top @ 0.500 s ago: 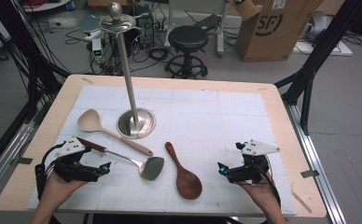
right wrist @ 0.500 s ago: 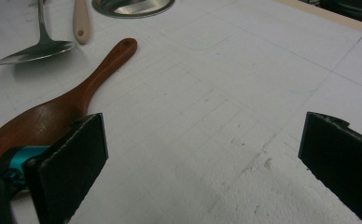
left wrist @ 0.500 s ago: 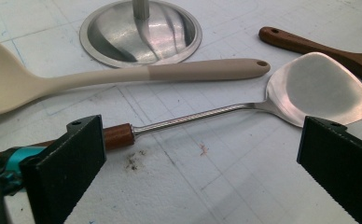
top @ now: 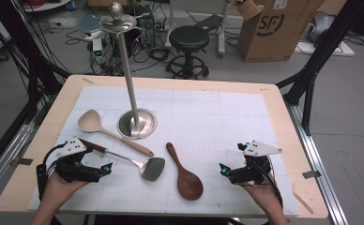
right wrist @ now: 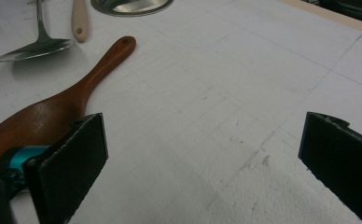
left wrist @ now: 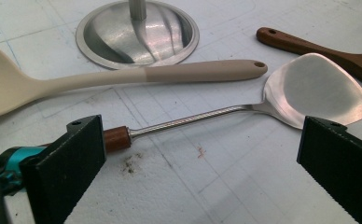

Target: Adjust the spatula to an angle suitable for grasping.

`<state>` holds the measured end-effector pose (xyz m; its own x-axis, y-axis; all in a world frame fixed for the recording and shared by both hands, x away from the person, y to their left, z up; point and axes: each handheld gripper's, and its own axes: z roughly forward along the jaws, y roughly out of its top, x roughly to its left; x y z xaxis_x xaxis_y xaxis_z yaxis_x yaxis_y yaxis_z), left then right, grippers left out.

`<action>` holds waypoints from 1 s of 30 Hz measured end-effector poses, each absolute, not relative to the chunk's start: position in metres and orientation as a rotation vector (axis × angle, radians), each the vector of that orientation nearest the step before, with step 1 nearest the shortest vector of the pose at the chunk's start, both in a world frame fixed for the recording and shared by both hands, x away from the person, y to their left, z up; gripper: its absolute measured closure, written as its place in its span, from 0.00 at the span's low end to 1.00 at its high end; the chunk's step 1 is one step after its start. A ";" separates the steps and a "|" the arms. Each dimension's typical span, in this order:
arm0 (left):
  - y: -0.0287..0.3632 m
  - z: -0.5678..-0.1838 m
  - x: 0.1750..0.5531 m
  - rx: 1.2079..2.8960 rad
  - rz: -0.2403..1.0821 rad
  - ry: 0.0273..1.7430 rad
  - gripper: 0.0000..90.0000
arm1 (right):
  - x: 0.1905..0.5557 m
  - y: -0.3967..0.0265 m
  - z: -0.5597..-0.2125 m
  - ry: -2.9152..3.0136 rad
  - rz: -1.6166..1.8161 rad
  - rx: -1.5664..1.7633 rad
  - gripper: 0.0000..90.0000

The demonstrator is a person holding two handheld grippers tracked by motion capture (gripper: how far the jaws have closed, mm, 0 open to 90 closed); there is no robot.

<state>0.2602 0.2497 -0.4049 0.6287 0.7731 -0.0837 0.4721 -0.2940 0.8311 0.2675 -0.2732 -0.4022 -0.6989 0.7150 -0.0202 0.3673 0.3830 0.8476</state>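
Nothing has shifted: left gripper (top: 106, 169) rests with jaws spread beside the metal spatula (top: 147, 166), right gripper (top: 224, 170) spread near the wooden spoon (top: 187, 180)

Black tool (top: 106, 169) (teal accents), grey plate

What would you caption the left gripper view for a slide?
Open left claw facing a steel spatula, a beige spoon and a stand's round base.

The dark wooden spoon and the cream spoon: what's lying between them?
In the high view, the metal spatula lies between the dark wooden spoon and the cream spoon, its blade nearest the wooden spoon and its handle running toward the left gripper.
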 end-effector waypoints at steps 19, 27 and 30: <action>0.251 -0.406 0.261 1.940 0.417 0.980 0.02 | 0.267 -0.266 -0.404 2.291 1.229 0.909 0.00; 0.252 -0.406 0.260 1.940 0.417 0.981 0.02 | 0.267 -0.263 -0.404 2.299 1.231 0.899 0.00; 0.253 -0.406 0.260 1.941 0.418 0.982 0.02 | 0.267 -0.262 -0.404 2.302 1.231 0.895 0.00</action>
<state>0.2598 0.2526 -0.4064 0.6283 0.7727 -0.0899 0.4714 -0.2862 0.8342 0.2670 -0.2621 -0.4043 -0.7250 0.6880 -0.0319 0.3554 0.4134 0.8383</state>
